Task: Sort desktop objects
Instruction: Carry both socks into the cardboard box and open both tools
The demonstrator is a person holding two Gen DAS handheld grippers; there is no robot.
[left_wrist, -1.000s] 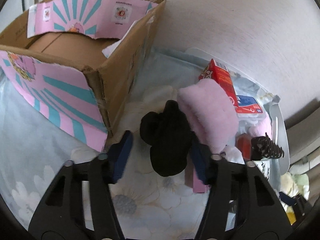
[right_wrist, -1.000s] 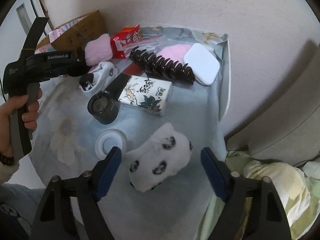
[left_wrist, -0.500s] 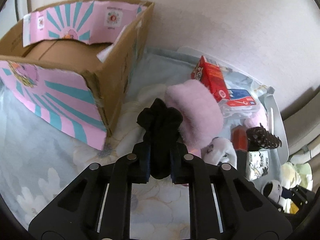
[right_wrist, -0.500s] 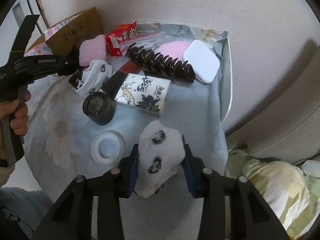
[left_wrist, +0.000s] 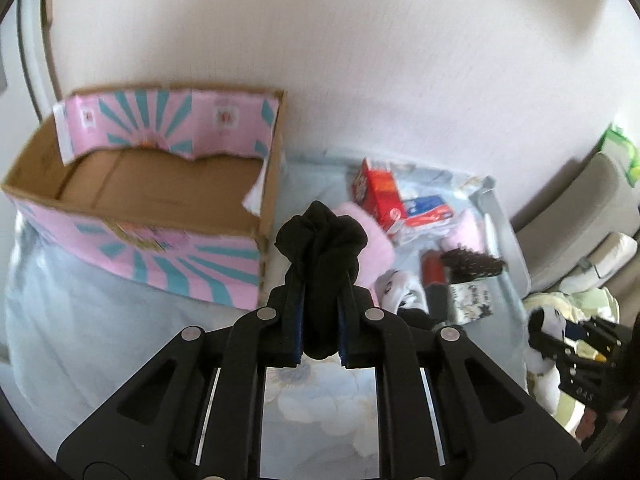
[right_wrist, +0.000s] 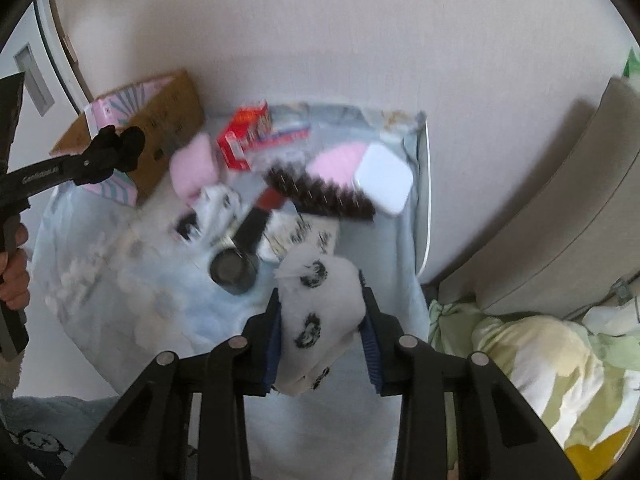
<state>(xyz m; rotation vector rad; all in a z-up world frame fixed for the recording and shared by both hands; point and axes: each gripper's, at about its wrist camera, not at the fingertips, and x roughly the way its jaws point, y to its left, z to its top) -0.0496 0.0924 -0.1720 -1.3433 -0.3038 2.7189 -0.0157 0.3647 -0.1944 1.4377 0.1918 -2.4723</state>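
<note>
My left gripper (left_wrist: 320, 280) is shut on a black sock (left_wrist: 322, 240) and holds it up above the table, just right of the open pink-and-teal cardboard box (left_wrist: 160, 208). The same gripper and black sock (right_wrist: 120, 146) show at the left of the right wrist view, near the box (right_wrist: 160, 108). My right gripper (right_wrist: 322, 312) is shut on a white sock with black spots (right_wrist: 320, 308), lifted above the table's front right part. That white sock also shows at the far right of the left wrist view (left_wrist: 546, 332).
On the blue floral cloth (right_wrist: 120, 280) lie a pink fluffy sock (right_wrist: 194, 168), a spotted white sock (right_wrist: 216, 204), a red carton (right_wrist: 244, 136), a dark hair claw (right_wrist: 316, 192), a white pad (right_wrist: 384, 178), a tissue pack (right_wrist: 308, 234) and a dark jar (right_wrist: 234, 270). Bedding lies to the right.
Both grippers closed on their socks and lifted them. The left one rose with the black sock beside the box; the right one rose with the white spotted sock.
</note>
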